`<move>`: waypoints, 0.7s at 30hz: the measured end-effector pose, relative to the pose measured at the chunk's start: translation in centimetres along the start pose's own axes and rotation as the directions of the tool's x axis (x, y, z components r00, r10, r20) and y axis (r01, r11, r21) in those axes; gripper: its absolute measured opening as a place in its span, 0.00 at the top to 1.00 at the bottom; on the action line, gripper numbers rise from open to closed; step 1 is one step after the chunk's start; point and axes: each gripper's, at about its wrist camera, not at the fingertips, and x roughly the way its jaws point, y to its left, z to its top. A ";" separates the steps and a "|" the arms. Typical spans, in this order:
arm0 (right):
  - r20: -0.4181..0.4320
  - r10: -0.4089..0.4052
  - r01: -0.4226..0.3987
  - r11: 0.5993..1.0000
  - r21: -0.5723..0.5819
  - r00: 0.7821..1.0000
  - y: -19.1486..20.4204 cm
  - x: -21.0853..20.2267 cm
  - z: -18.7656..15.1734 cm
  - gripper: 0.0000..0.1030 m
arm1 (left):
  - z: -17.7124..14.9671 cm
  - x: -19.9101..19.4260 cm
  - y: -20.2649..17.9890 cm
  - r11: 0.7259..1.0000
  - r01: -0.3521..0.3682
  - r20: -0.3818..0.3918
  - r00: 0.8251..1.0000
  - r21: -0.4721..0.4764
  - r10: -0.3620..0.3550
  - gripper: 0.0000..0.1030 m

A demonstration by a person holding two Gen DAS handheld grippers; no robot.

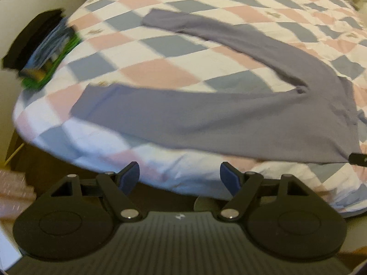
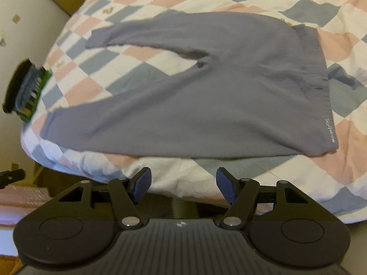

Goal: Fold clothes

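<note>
Two grippers hang over the near edge of the bed [image 1: 174, 178], and we read this as the approach before the first fold: nothing has been picked up. The grey-purple trousers [image 2: 206, 105] lie spread flat on the checked quilt [image 2: 96, 87], legs parted in a V toward the left of both views, waistband [image 2: 321, 96] to the right with its small printed logo near the lower corner. Our left gripper [image 1: 179, 178] has its blue pads well apart with only quilt showing between them; it faces the lower leg [image 1: 160, 116] from just off the bed's edge. Our right gripper [image 2: 183, 184] likewise stands with fingers apart and nothing between them, facing the hem of cloth nearest us, toward the waist end. At the bed's far left corner a dark stack with a green-edged item [image 1: 43, 52] sits clear of the garment. For the next move, we judge that each gripper must reach the near edge of the trousers, one at the leg and one near the waist, and pinch only the fabric, not the quilt beneath. Lifting both ends together should then let us lay one leg over the other.
</note>
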 end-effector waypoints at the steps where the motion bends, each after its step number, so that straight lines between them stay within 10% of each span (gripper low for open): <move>1: 0.019 0.030 -0.030 0.999 0.031 0.999 -0.9 -0.2 0.3 0.37 | 0.8 0.6 -0.5 1.000 0.016 0.007 1.000 0.024 -0.016 0.28; 10: 0.184 0.057 -0.099 0.968 0.229 0.981 -13.0 -2.6 2.9 0.67 | 5.1 4.1 -7.0 0.981 0.110 0.020 0.993 0.162 -0.115 0.28; 21: 0.043 0.101 -0.106 0.984 0.144 0.994 -24.6 2.3 12.6 0.70 | 4.4 7.6 -15.8 0.996 0.060 -0.016 0.998 -0.071 -0.061 0.20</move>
